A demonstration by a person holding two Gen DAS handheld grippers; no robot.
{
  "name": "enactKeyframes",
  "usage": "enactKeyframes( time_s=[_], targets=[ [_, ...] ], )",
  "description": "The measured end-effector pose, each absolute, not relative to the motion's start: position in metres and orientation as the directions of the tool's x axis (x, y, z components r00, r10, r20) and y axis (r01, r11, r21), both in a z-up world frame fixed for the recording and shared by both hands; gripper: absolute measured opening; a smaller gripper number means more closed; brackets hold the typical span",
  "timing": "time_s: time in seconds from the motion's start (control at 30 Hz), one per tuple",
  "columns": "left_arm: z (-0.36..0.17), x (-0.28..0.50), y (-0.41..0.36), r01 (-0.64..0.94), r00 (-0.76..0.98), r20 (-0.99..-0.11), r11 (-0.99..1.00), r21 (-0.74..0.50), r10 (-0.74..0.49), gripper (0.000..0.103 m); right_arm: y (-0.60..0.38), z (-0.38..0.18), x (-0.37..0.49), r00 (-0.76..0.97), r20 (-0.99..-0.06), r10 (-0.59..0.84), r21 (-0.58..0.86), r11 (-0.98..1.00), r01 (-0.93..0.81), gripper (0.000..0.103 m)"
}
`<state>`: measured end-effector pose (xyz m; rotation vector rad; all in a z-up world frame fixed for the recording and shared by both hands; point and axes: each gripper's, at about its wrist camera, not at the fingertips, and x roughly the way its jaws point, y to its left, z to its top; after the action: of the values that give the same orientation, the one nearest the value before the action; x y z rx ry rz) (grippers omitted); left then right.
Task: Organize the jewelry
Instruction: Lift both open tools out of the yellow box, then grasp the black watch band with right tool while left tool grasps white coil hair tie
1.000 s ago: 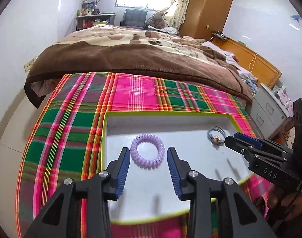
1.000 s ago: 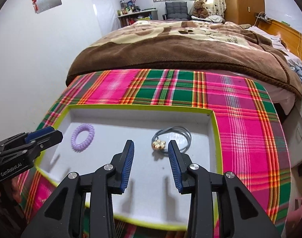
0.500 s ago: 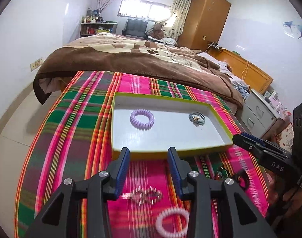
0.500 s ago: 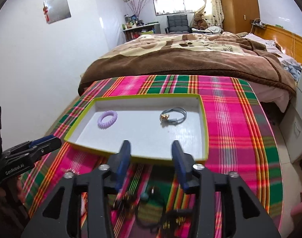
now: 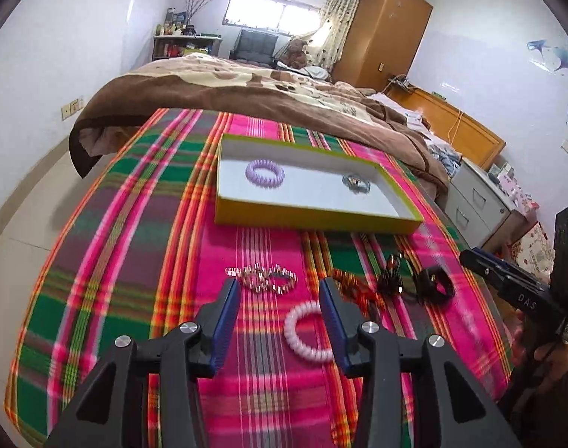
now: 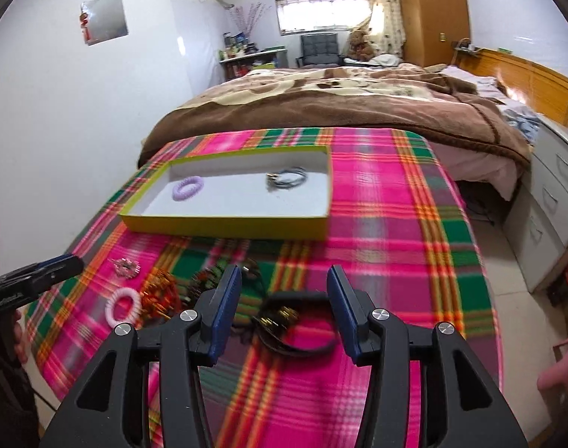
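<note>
Your left gripper [image 5: 280, 311]: jaws apart, just widened, nothing clamped. Your right gripper [image 6: 284, 306]: likewise. Pink coil band [image 5: 306, 332] at 3 o'clock of left tips; tray [image 5: 314, 220] at 12, holding purple coil band [image 5: 265, 173].

Daylight room, bright overall. Light source is the window [image 5: 271, 16] at 12 o'clock, blown out white in both views; curtain [image 6: 381, 15] beside it glares too. White walls evenly lit, soft shadows only. Motion blur smears the plaid blanket [image 5: 142, 261] and the loose jewelry [image 6: 161, 295] in the lower half. Strong fisheye bending, black vignette at all 4 corners. Box interior [image 5: 310, 194] slightly overexposed.
</note>
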<state>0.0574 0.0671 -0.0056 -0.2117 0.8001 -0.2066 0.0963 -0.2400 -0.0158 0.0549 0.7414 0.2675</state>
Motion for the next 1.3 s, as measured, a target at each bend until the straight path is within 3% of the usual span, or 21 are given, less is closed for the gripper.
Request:
enactKeyframes(
  time_s=[0.27, 0.5, 0.6, 0.9, 1.03, 1.3],
  targets=[
    [-0.018, 0.046, 0.063, 0.101, 0.657, -0.706, 0.959, -0.265, -0.264, 0.043, -0.260, -0.037, 0.093, 0.684, -0.710, 0.166, 0.088, 0.985, -0.148, 0.049],
    [-0.030, 0.043, 0.059, 0.091, 0.634, -0.732, 0.964, -0.249, -0.249, 0.043, -0.264, -0.047, 0.102, 0.647, -0.736, 0.198, 0.101, 0.978, -0.184, 0.048],
    [-0.032, 0.043, 0.057, 0.090, 0.628, -0.742, 0.968, -0.233, -0.237, 0.043, -0.264, -0.049, 0.107, 0.631, -0.739, 0.236, 0.133, 0.969, -0.207, 0.036],
    [-0.037, 0.045, 0.062, 0.071, 0.618, -0.754, 0.971, -0.228, -0.222, 0.043, -0.256, -0.059, 0.119, 0.579, -0.785, 0.221, 0.088, 0.965, -0.249, 0.031],
    [-0.037, 0.048, 0.062, 0.075, 0.614, -0.757, 0.971, -0.225, -0.223, 0.043, -0.256, -0.061, 0.119, 0.574, -0.791, 0.214, 0.081, 0.965, -0.248, 0.015],
    [-0.040, 0.051, 0.060, 0.072, 0.612, -0.760, 0.972, -0.222, -0.219, 0.043, -0.258, -0.061, 0.118, 0.580, -0.782, 0.228, 0.112, 0.967, -0.228, 0.005]
  ],
)
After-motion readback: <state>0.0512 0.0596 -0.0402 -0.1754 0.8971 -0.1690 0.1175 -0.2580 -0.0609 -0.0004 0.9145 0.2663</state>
